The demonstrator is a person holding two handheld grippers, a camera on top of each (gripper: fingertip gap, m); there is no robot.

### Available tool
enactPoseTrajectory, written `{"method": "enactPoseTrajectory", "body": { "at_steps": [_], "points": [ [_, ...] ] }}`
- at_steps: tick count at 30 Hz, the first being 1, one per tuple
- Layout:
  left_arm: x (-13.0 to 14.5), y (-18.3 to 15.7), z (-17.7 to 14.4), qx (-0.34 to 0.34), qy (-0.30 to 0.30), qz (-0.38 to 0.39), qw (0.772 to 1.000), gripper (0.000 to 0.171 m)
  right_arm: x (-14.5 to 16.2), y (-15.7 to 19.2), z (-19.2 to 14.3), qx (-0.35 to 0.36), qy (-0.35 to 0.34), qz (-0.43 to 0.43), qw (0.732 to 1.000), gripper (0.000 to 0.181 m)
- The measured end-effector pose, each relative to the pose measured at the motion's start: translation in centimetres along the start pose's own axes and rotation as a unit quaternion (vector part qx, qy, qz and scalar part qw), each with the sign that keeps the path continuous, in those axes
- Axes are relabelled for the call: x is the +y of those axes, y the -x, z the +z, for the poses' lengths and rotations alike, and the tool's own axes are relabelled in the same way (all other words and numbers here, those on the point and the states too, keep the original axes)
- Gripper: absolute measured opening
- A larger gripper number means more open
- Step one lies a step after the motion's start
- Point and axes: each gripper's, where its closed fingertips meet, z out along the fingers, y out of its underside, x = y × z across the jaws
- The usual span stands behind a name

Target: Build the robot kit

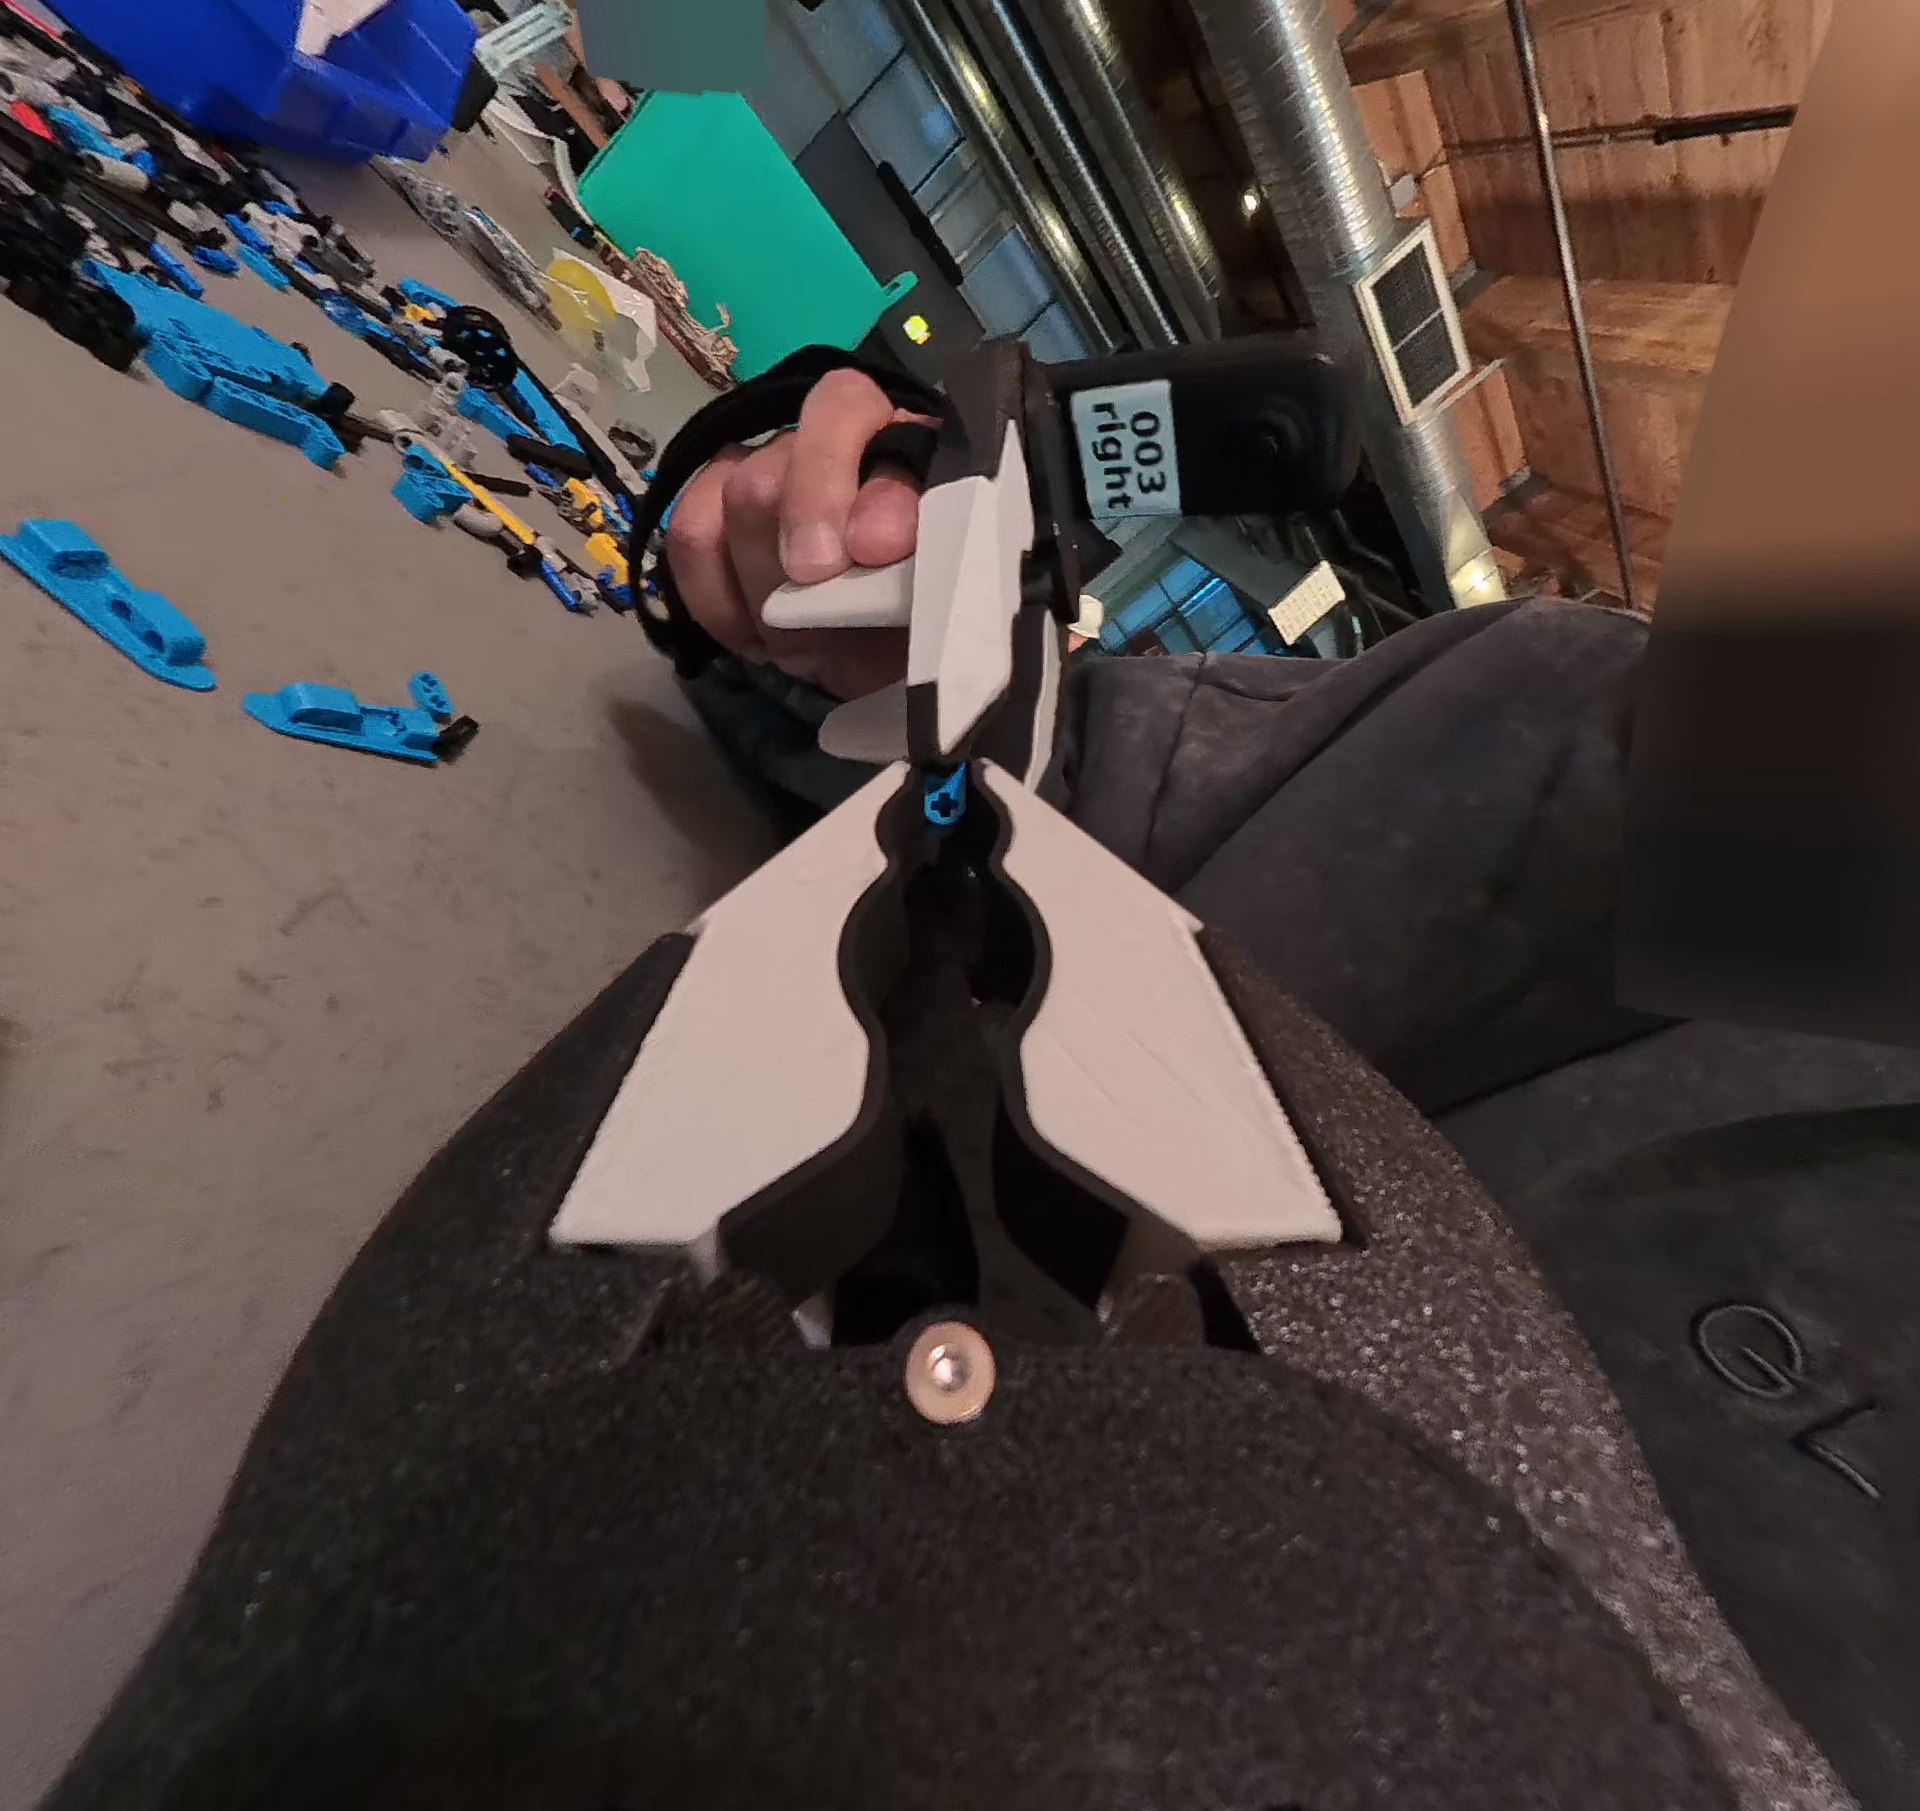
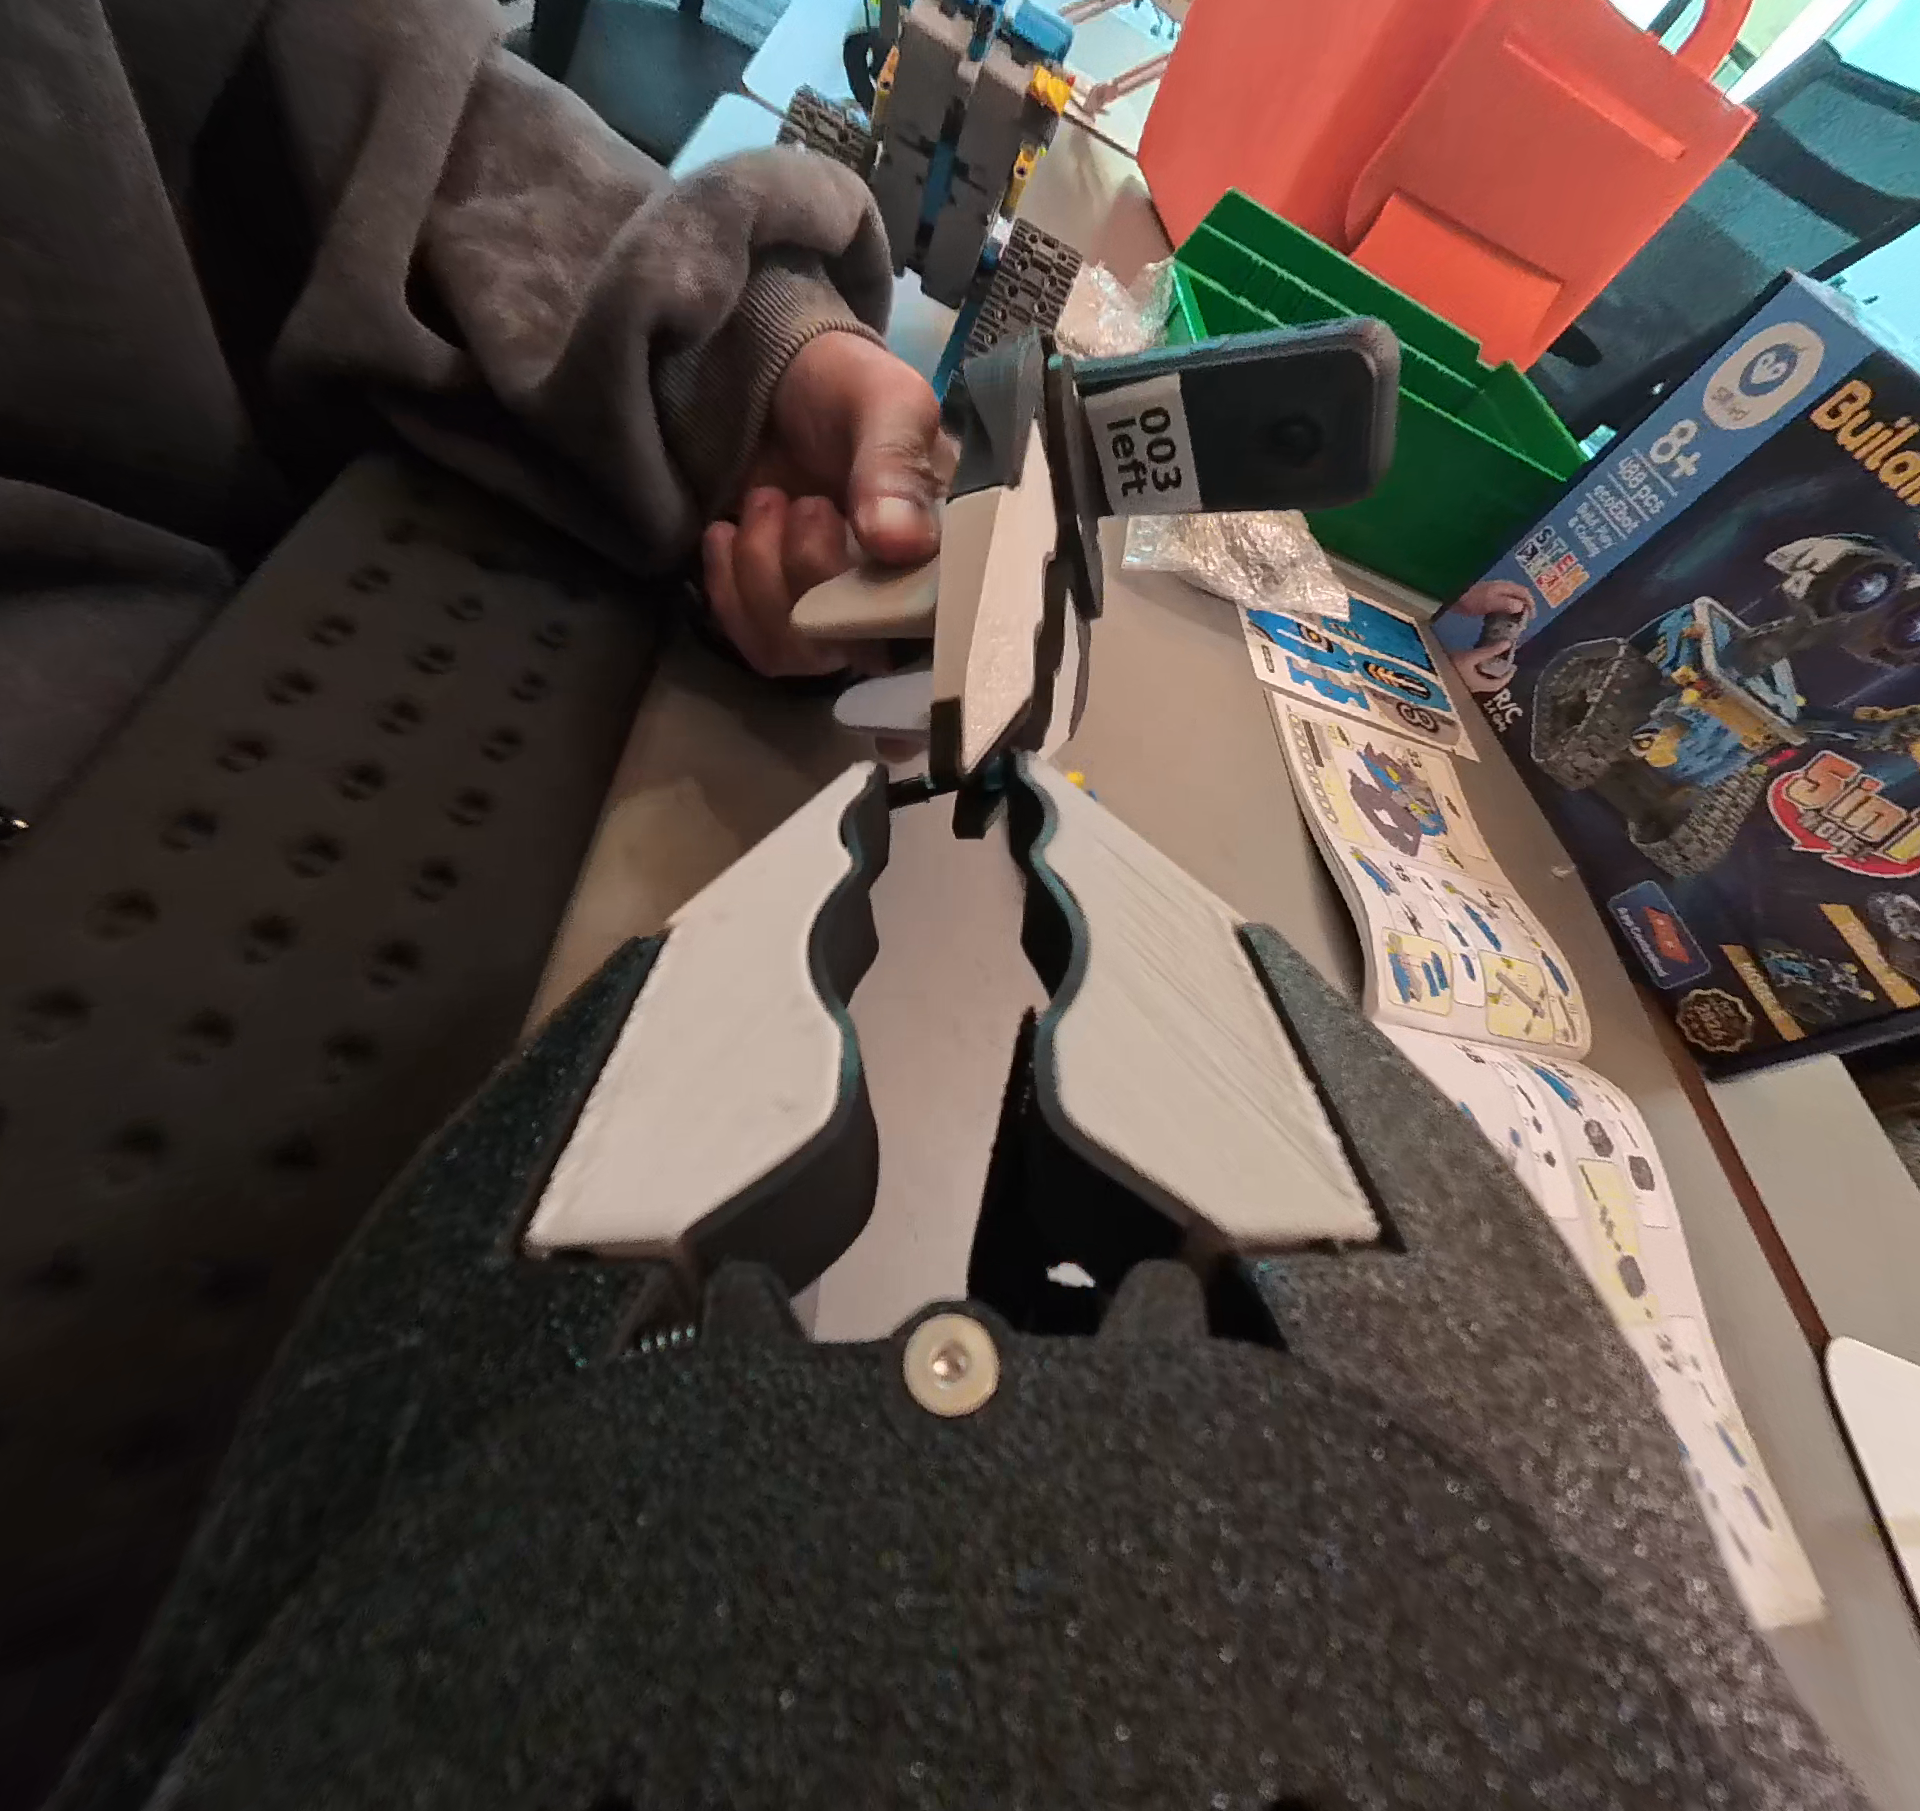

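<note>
My left gripper [image 1: 943, 793] fingers pinch a small blue connector [image 1: 943, 805]; my right gripper [image 2: 951, 805] fingers clench a thin black pin [image 2: 920, 793] beside it.

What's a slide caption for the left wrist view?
Left gripper pinches a small blue connector piece tip-to-tip with the right gripper, beside scattered building parts.

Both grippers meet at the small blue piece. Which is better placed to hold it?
Left, likely: the left gripper has the blue piece pinched between its tips, while the right gripper's grasp on it is unclear.
</note>
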Motion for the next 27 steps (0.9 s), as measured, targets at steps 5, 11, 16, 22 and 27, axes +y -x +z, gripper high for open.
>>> {"method": "enactPoseTrajectory", "body": {
  "at_steps": [5, 11, 16, 22, 27],
  "points": [
    [-1.2, 0.6, -0.1, -0.023, -0.026, 0.008, 0.999, 0.007, 0.2, -0.9, 0.0, 0.024, 0.005, 0.010, 1.000, 0.022],
    [-2.7, 0.5, -0.4, -0.013, -0.084, 0.003, 0.996, 0.022, -0.6, -3.5, -1.2, 0.114, -0.020, 0.003, 0.993, 0.022],
    [-2.5, 0.0, 0.1, 0.000, -0.084, 0.005, 0.996, 0.008, -0.5, -3.4, -1.2, 0.129, -0.014, -0.022, 0.991, 0.023],
    [-2.4, 0.7, 0.0, -0.015, -0.085, -0.006, 0.996, 0.003, -0.3, -3.4, -0.9, 0.158, 0.005, -0.064, 0.985, 0.023],
    [-3.2, 2.0, -1.3, -0.045, -0.109, -0.021, 0.993, 0.002, 1.3, -4.2, -0.7, 0.156, 0.002, 0.041, 0.987, 0.033]
  ]
}}
